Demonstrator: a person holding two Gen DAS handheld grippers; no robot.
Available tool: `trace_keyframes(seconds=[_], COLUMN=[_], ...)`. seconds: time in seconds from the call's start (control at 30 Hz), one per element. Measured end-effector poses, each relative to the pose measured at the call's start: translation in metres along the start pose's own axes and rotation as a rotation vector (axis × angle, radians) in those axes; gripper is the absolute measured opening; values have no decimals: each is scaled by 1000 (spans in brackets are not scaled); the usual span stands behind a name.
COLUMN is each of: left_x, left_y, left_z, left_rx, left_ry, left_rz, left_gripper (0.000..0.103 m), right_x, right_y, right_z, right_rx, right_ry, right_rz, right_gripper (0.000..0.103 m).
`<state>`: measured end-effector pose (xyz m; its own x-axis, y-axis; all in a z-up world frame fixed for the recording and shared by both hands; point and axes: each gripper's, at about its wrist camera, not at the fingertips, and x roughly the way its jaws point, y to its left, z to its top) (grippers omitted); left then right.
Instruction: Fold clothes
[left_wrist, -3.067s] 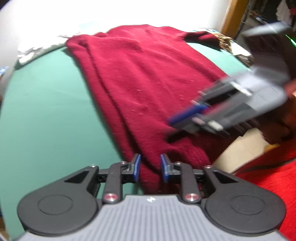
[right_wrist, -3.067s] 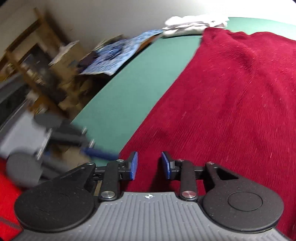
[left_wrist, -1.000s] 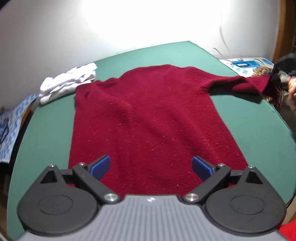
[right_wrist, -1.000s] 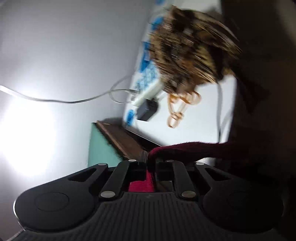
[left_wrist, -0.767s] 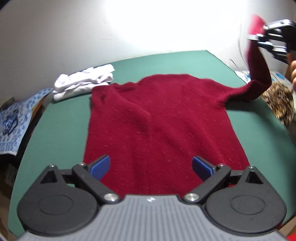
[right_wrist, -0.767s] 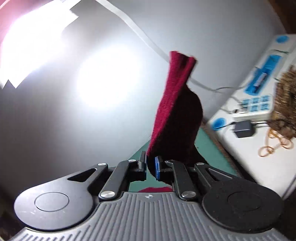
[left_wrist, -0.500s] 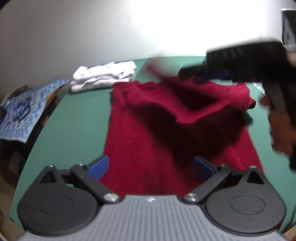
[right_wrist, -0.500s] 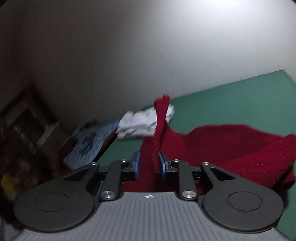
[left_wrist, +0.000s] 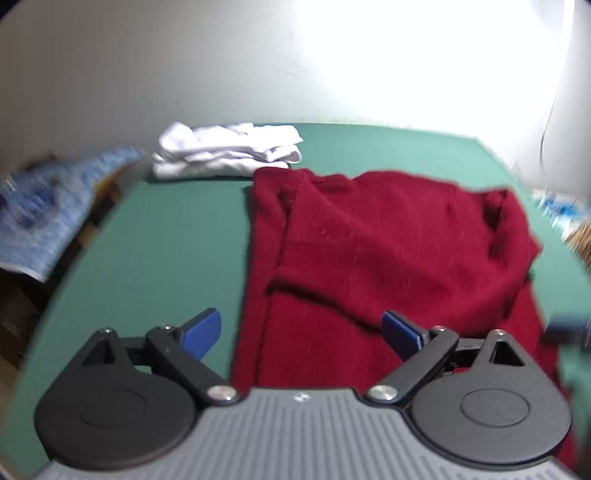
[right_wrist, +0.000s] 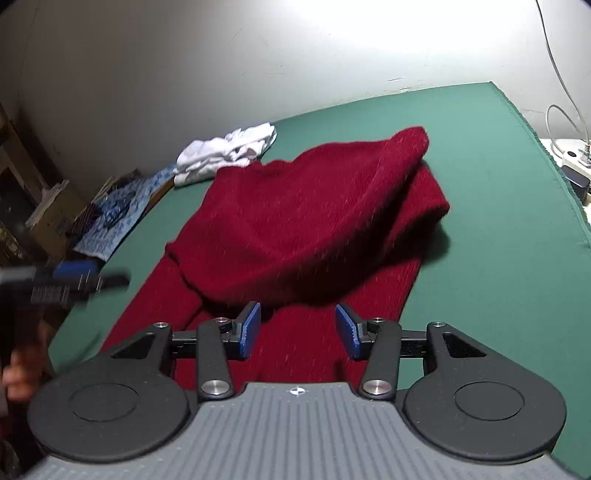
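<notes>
A dark red knitted sweater (left_wrist: 388, 258) lies on the green table (left_wrist: 166, 240), its right sleeve folded across the body. In the right wrist view the same sweater (right_wrist: 295, 229) shows that sleeve draped over the chest. My left gripper (left_wrist: 301, 332) hovers open over the sweater's lower hem, nothing between its blue pads. My right gripper (right_wrist: 298, 336) is open too, above the lower part of the sweater, holding nothing. The left gripper (right_wrist: 92, 278) appears blurred at the left edge of the right wrist view, with a hand (right_wrist: 22, 373) below it.
A folded white garment (left_wrist: 225, 155) lies at the table's far left corner. Blue patterned cloth (left_wrist: 37, 221) hangs beyond the left edge, near boxes (right_wrist: 48, 210). A white cable and power strip (right_wrist: 576, 155) sit past the right edge. A wall stands behind the table.
The right gripper carried the right sleeve up and across the sweater, let it go and opened. The sleeve now lies on the body. The left gripper stayed open and drifted right.
</notes>
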<state>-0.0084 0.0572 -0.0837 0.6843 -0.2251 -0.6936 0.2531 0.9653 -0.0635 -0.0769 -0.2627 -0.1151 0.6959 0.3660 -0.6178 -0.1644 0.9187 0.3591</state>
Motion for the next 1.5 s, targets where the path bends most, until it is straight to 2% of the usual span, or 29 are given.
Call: trace_keyframes(seconds=[0.07, 0.1, 0.23, 0.3, 0.4, 0.53, 0.6, 0.67, 0.7, 0.73, 0.77, 0.97, 1.07, 1.17, 1.3, 1.5], left_x=[14, 22, 53, 68, 84, 97, 95, 93, 91, 88, 85, 59, 49, 35, 20, -47], left_y=[11, 15, 21, 24, 17, 12, 6, 1, -1, -2, -2, 1, -6, -18, -23, -28], left_z=[14, 19, 34, 42, 41, 32, 29, 29, 29, 30, 32, 32, 34, 38, 58, 118], left_rx=[-63, -78, -81, -82, -15, 10, 52, 93, 112, 124, 133, 160, 195, 258, 236, 201], left_ry=[6, 4, 15, 20, 49, 104, 89, 75, 69, 63, 54, -30, -59, -134, -200, -486], left_rz=[-82, -98, -122, -134, -157, -157, -139, -124, -117, -107, -96, -59, -32, 22, 21, 68], left_gripper=[95, 95, 84, 83, 83, 72, 71, 64, 47, 24, 18, 9, 8, 9, 5, 5], right_x=[3, 5, 12, 13, 15, 20, 22, 25, 26, 27, 28, 29, 30, 30, 29, 25], right_y=[12, 17, 26, 30, 35, 45, 49, 53, 55, 56, 57, 55, 54, 54, 52, 37], right_z=[-8, -11, -25, -30, -39, -42, -43, -44, -44, -45, -44, -43, -42, -43, -42, -31], right_rx=[-36, -44, -52, -64, -83, -118, -126, -133, -143, -150, -149, -135, -136, -143, -137, -55], right_ry=[14, 20, 54, 40, 18, 11, 8, 5, 6, 7, 8, 5, 4, 4, 1, 4], right_rz=[-29, -42, -83, -103, -134, -171, -183, -195, -200, -204, -208, -199, -192, -186, -174, -144], right_gripper=[50, 50, 53, 55, 59, 66, 72, 76, 77, 78, 79, 80, 82, 83, 83, 71])
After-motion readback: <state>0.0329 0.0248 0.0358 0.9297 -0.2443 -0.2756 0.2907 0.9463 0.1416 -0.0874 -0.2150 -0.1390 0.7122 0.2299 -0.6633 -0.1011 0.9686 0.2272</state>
